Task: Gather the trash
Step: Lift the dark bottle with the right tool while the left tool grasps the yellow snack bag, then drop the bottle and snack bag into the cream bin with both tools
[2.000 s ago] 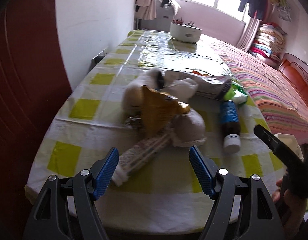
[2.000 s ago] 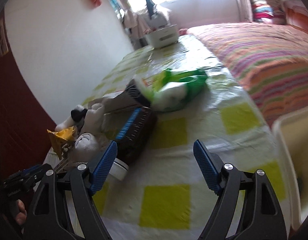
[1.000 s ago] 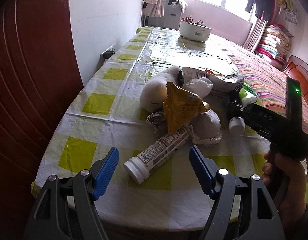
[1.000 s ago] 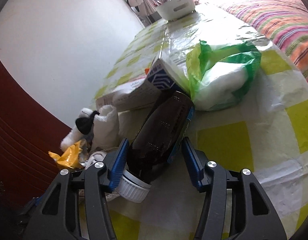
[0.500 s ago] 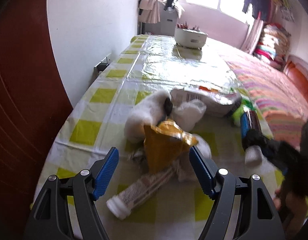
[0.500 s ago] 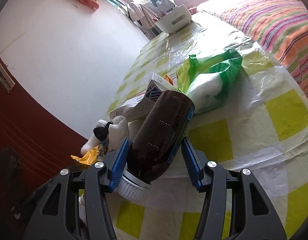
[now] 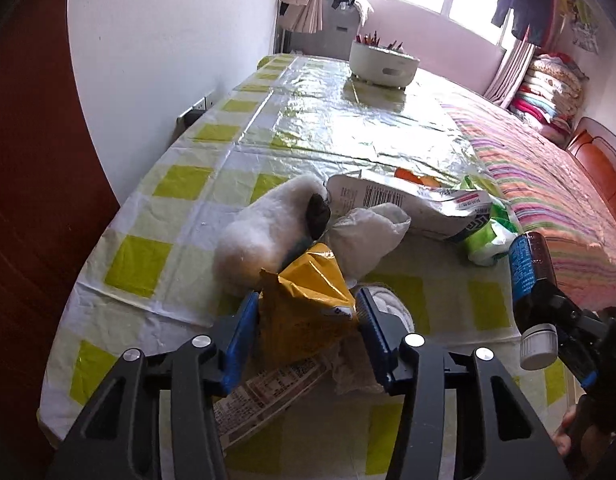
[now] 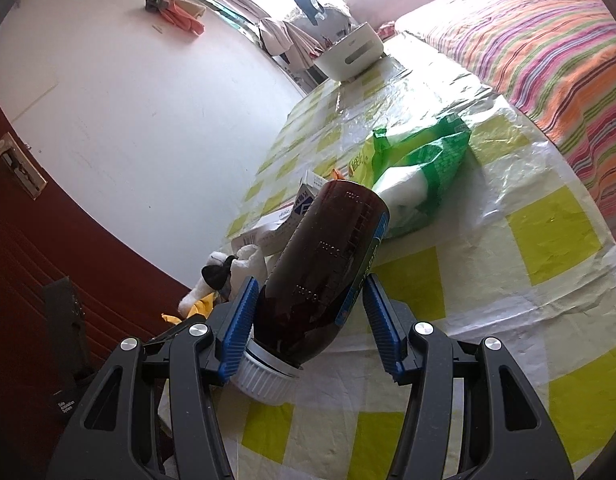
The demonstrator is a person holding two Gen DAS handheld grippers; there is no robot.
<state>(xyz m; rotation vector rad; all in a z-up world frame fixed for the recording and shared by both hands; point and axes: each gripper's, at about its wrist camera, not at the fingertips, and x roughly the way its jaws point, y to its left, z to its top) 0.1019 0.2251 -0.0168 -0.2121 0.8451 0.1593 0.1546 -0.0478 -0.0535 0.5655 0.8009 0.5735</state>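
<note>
A crumpled yellow snack wrapper (image 7: 304, 312) stands on top of the trash pile at the near end of the checked table (image 7: 308, 128). My left gripper (image 7: 306, 336) is closing on it, and both blue pads touch the wrapper's sides. My right gripper (image 8: 308, 320) is shut on a dark brown bottle (image 8: 328, 272) with a blue label and a white cap (image 8: 264, 376). The bottle hangs tilted above the cloth, cap towards me. The left wrist view also shows this bottle (image 7: 532, 276), at the right edge.
Around the wrapper lie a white plush toy (image 7: 264, 232), a printed white tube (image 7: 264, 396), a flattened carton (image 7: 408, 204) and a green-and-white bag (image 8: 420, 176). A white tub of pencils (image 7: 384, 62) stands at the far end. A striped bed (image 8: 548, 40) borders the table's right side.
My left gripper has moved forward over the pile and its jaws have narrowed onto the yellow wrapper. The right gripper has raised the bottle off the cloth.
</note>
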